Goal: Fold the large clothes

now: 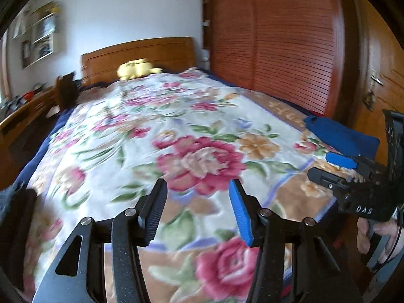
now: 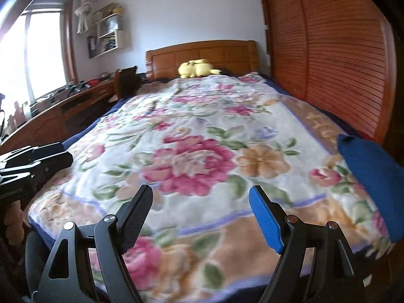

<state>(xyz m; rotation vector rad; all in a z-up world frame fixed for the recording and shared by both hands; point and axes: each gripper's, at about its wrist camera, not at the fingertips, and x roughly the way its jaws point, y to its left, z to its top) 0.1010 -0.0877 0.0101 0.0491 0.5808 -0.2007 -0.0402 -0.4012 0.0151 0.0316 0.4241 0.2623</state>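
Observation:
A blue folded garment [image 1: 341, 133] lies on the right edge of the bed, on the floral blanket [image 1: 176, 131]; it also shows in the right wrist view [image 2: 371, 176]. My left gripper [image 1: 198, 186] is open and empty, held above the foot of the blanket. My right gripper [image 2: 202, 193] is open and empty above the foot of the blanket [image 2: 197, 139], left of the garment. The right gripper also shows at the right of the left wrist view [image 1: 325, 164], near the garment. The left gripper shows at the left edge of the right wrist view [image 2: 60, 154].
A wooden headboard [image 2: 202, 55] and a yellow plush toy [image 2: 195, 68] stand at the far end. A slatted wooden wardrobe [image 2: 328, 50] runs along the bed's right side. A cluttered desk [image 2: 63, 101] and a chair [image 2: 126, 78] stand left, under a window [image 2: 38, 50].

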